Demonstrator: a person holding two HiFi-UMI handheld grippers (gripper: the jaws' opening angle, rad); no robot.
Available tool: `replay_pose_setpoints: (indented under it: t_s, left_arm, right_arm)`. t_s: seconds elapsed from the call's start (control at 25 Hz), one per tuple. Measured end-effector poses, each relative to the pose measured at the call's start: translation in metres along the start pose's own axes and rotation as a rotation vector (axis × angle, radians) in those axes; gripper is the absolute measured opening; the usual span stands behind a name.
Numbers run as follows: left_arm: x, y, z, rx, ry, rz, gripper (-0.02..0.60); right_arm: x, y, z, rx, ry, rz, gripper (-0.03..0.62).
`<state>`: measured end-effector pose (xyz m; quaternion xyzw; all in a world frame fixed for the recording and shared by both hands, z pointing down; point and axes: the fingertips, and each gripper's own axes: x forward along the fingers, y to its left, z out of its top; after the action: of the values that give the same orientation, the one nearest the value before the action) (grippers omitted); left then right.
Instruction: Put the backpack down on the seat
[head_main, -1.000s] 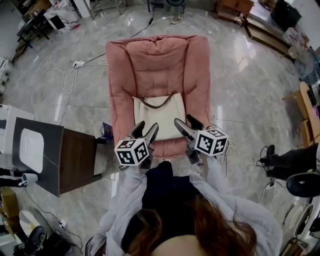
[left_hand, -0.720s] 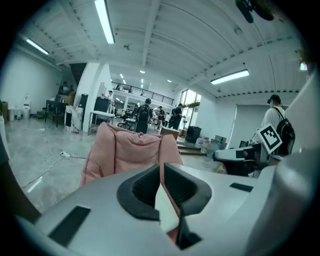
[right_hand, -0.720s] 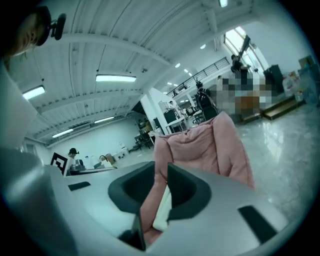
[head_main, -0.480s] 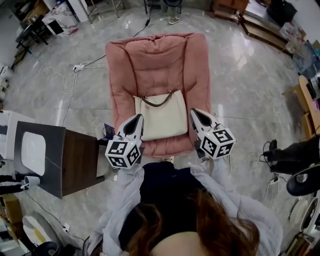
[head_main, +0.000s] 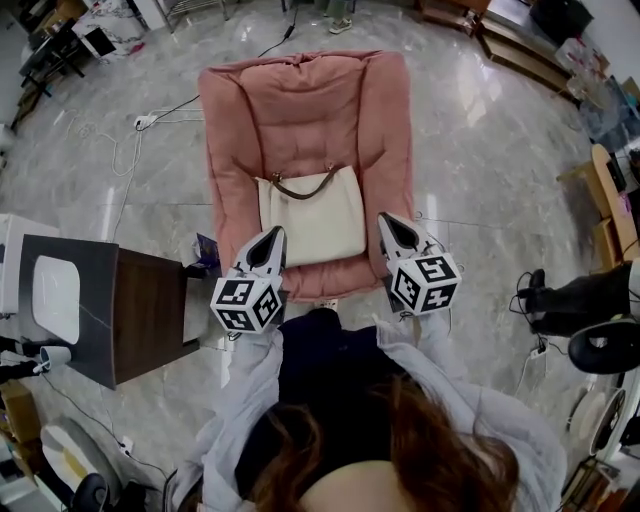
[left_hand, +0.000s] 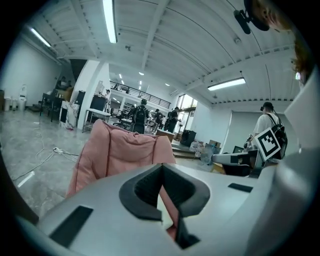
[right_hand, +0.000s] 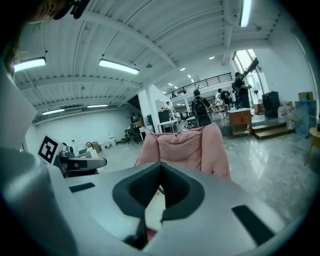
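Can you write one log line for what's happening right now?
bag: lying on chair seat | left gripper: shut, empty, near bag | right gripper: shut, empty, near bag

Dark side table (head_main: 150, 315), white power strip (head_main: 141, 122) on marble floor (head_main: 480, 170)

One overhead, two low, common armchair (head_main: 300, 110)

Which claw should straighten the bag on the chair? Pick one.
Left, probably: the left claw sits at the bag's near corner; the right claw hangs farther off, over the chair's arm.
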<state>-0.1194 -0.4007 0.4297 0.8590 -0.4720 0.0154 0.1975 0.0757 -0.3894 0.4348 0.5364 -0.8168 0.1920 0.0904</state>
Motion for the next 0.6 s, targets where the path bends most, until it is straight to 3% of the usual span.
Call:
replay_pose_setpoints:
  t_s: [0.6]
  left_arm:
    - [0.02,0.007,-0.016,-0.061,0.042,0.019,0.017]
  right_arm:
    - [0.013,-0.008,-0.01,0.014,0.038,0.014,0.006]
